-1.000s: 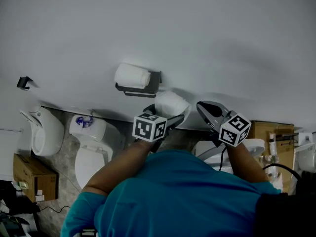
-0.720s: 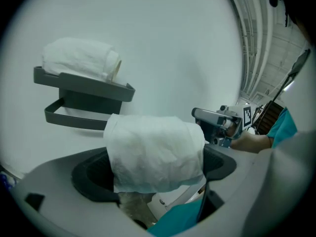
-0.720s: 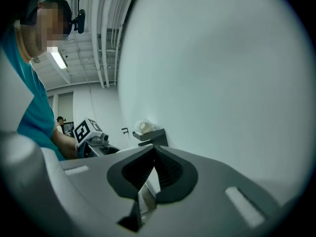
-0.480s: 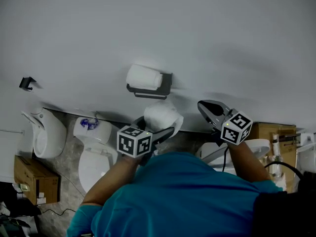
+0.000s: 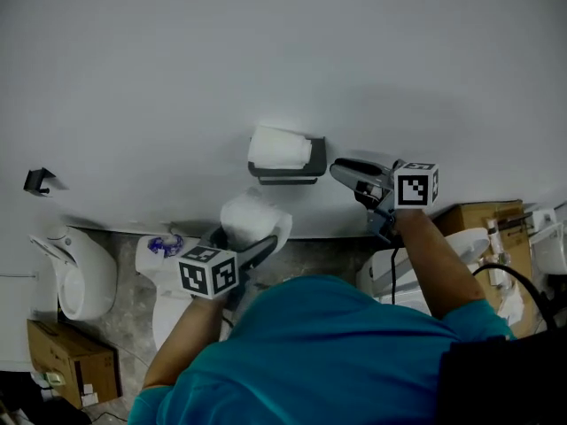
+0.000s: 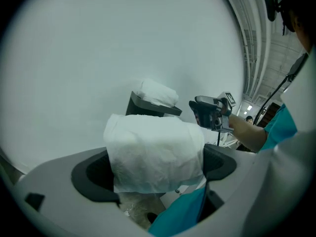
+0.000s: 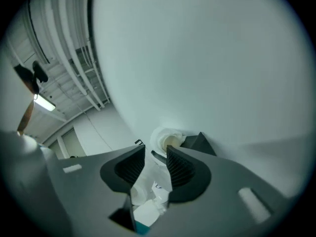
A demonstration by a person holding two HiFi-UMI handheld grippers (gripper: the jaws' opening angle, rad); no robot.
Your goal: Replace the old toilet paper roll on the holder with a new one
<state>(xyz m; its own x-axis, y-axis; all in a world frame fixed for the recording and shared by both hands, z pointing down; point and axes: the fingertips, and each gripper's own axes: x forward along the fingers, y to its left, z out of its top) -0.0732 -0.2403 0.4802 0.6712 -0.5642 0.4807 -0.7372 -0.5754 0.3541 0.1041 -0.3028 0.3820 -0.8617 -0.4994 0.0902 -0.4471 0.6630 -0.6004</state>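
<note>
A black wall holder (image 5: 288, 175) carries a white toilet paper roll (image 5: 279, 149). A second white roll (image 5: 251, 221) hangs below and left of it, and my left gripper (image 5: 244, 237) is shut on it. In the left gripper view this held roll (image 6: 154, 152) fills the gap between the jaws, with the holder (image 6: 148, 105) behind it. My right gripper (image 5: 341, 171) points level at the holder's right end. Its jaws are opening with nothing between them. In the right gripper view the gripper (image 7: 150, 164) faces the mounted roll's end (image 7: 168, 139), a little short of it.
Below the wall stand a toilet (image 5: 168, 268) and a white fixture (image 5: 75, 273) at the left. A cardboard box (image 5: 66, 370) lies bottom left, another box (image 5: 483, 220) and a white basin (image 5: 416, 277) at the right. A black hook (image 5: 37, 181) is on the wall.
My left gripper has carried its roll down and to the left, away from the holder. My right gripper has risen to the holder's right end, rolled, and its jaws have parted.
</note>
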